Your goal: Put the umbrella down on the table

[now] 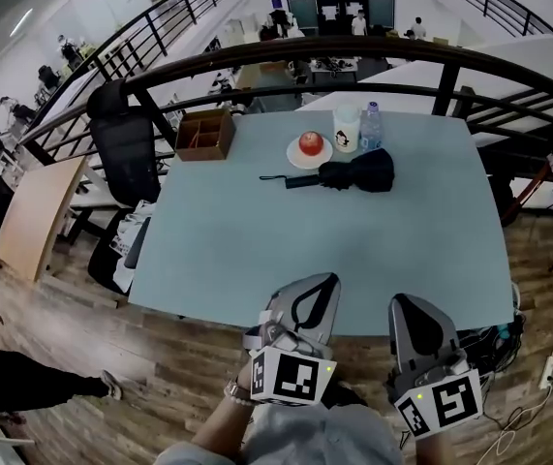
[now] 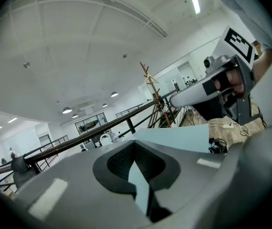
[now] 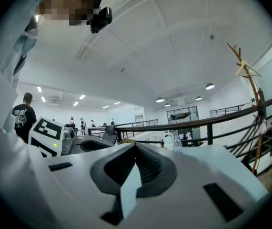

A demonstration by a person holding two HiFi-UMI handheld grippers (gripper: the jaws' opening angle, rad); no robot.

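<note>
Now, left gripper (image 1: 331, 281): its jaws are pressing together at the tips and pinching nothing; a sliver of tabletop is showing through the hollow behind them.
Right gripper (image 1: 400, 302): its jaws are likewise meeting at the tips, with nothing caught between them.
Near edge: both grippers are hovering at the near edge of the table (image 1: 218, 250), with their tips reaching just over it and their bodies hanging above the wooden floor (image 1: 160, 356).
Open room: a broad bare stretch of pale tabletop is lying between the tips and the things at the far side.
Far edge: a dark railing (image 1: 353, 56) is curving close behind the table, and a black chair (image 1: 126, 153) is standing beside its left edge.
Pose: the person is holding the two grippers side by side, close to the body, with the marker cubes facing the head camera. Both are pointing out across the table, and the left one is angling slightly toward the right one.
Umbrella (image 1: 358, 172): black and folded, it is lying flat on the far part of the table with its handle pointing left. It is well apart from both grippers, ahead of the gap between them.
Neighbours: a plate (image 1: 293, 155) carrying an apple (image 1: 309, 141) is sitting just behind the handle. A mug (image 1: 346, 129) and a bottle (image 1: 371, 126) are standing behind the umbrella. A wooden box (image 1: 205, 134) is resting near the far left corner.
</note>
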